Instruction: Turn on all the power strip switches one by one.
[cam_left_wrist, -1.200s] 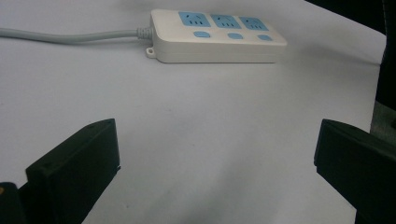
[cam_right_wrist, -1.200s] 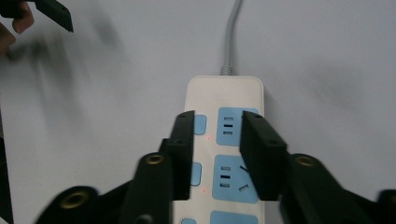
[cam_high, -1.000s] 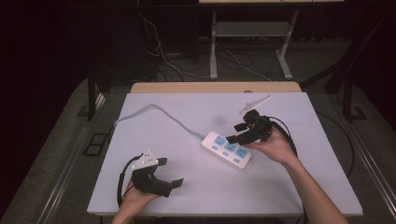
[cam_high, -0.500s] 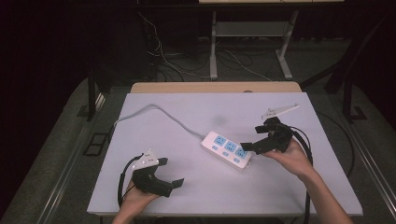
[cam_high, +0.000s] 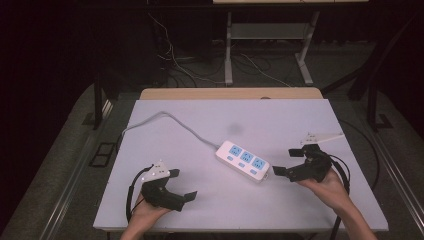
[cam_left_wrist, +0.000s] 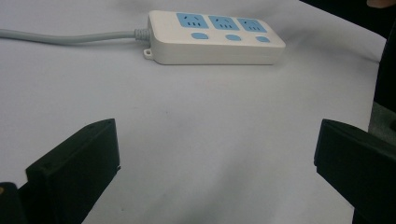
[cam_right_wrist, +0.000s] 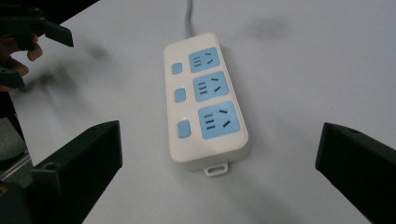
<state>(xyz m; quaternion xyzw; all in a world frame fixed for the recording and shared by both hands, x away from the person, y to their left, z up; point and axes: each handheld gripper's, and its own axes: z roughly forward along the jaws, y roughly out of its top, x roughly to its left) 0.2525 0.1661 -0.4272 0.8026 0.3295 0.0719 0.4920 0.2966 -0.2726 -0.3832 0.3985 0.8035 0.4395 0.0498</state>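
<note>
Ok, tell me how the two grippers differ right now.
The right gripper sits just off the end of the power strip, its jaws pointing at it; the left gripper rests near the table's front edge, well apart from the strip. The right is further from the person than the left. Both are open and hold nothing.
</note>
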